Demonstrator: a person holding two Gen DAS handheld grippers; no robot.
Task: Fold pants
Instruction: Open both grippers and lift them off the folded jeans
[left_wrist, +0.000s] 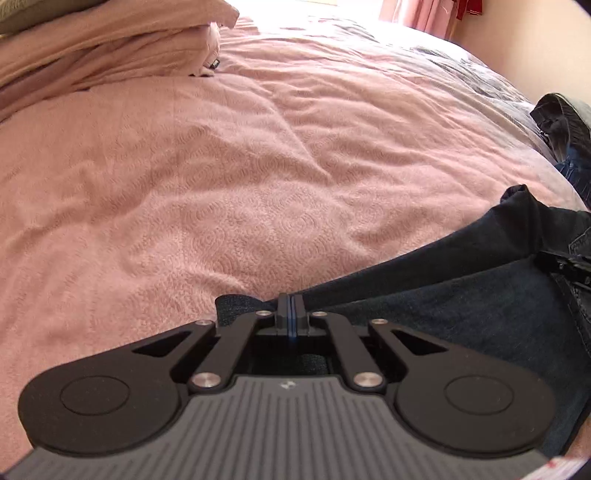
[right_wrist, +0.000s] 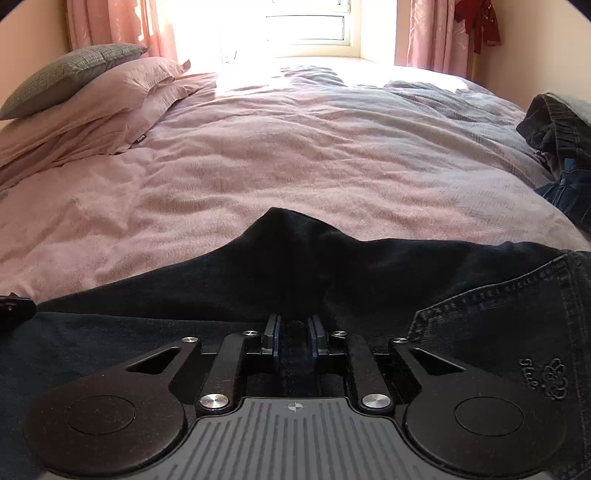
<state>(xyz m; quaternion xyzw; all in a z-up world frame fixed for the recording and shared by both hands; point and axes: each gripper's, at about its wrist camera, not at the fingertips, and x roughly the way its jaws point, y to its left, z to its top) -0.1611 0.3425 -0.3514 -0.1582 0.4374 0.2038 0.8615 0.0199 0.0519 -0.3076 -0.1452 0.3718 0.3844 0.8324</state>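
pants (right_wrist: 369, 273): dark denim on pink bed (right_wrist: 258, 155), long axis left-right | left gripper (left_wrist: 291, 308): fingers pinched together at hem edge | right gripper (right_wrist: 294, 332): fingers nipping a denim fold

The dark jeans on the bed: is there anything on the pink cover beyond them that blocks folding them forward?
Nothing visible blocks it. The pink cover beyond the dark jeans is bare; the pillows lie far left, other clothes far right.

Pants (right_wrist: 258, 273) lie on the bed (right_wrist: 277, 166), pillows (right_wrist: 96, 96) far left.
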